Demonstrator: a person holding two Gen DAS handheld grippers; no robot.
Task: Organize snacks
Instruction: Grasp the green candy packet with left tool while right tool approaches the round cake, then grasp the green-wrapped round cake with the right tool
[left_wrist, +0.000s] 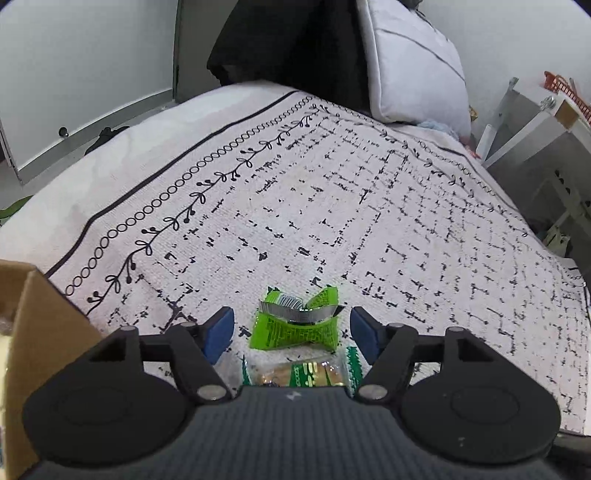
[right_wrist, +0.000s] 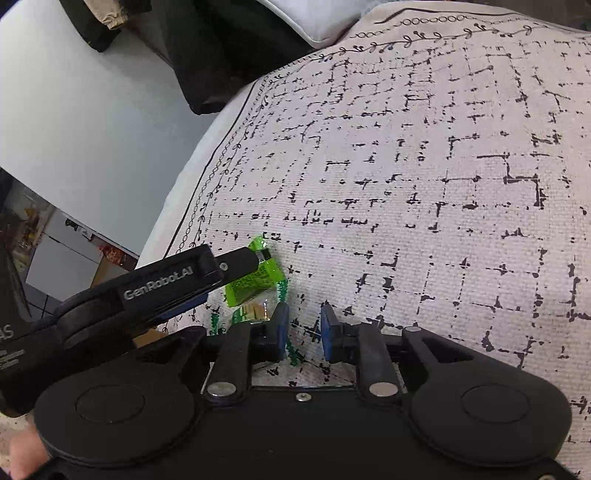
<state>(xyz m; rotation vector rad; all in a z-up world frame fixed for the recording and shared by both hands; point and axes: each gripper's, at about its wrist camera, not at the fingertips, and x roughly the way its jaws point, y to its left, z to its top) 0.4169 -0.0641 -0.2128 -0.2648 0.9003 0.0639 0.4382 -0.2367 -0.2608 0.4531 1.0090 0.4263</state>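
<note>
A crumpled bright green snack packet (left_wrist: 295, 325) lies on the patterned bedspread, between the open blue-padded fingers of my left gripper (left_wrist: 291, 328). A clear packet with green zigzag edges and biscuits (left_wrist: 301, 373) lies just below it, close to the gripper body. In the right wrist view the green packet (right_wrist: 255, 282) sits under the left gripper's finger (right_wrist: 236, 264), and the clear packet (right_wrist: 253, 312) lies beside it. My right gripper (right_wrist: 303, 328) is open with a narrow gap, empty, just right of the packets, with a green zigzag edge (right_wrist: 293, 352) between its fingers.
A brown cardboard box (left_wrist: 33, 332) stands at the left edge. A grey pillow (left_wrist: 413, 62) and dark clothing (left_wrist: 288, 44) lie at the bed's far end. White furniture (left_wrist: 535, 122) stands to the right of the bed.
</note>
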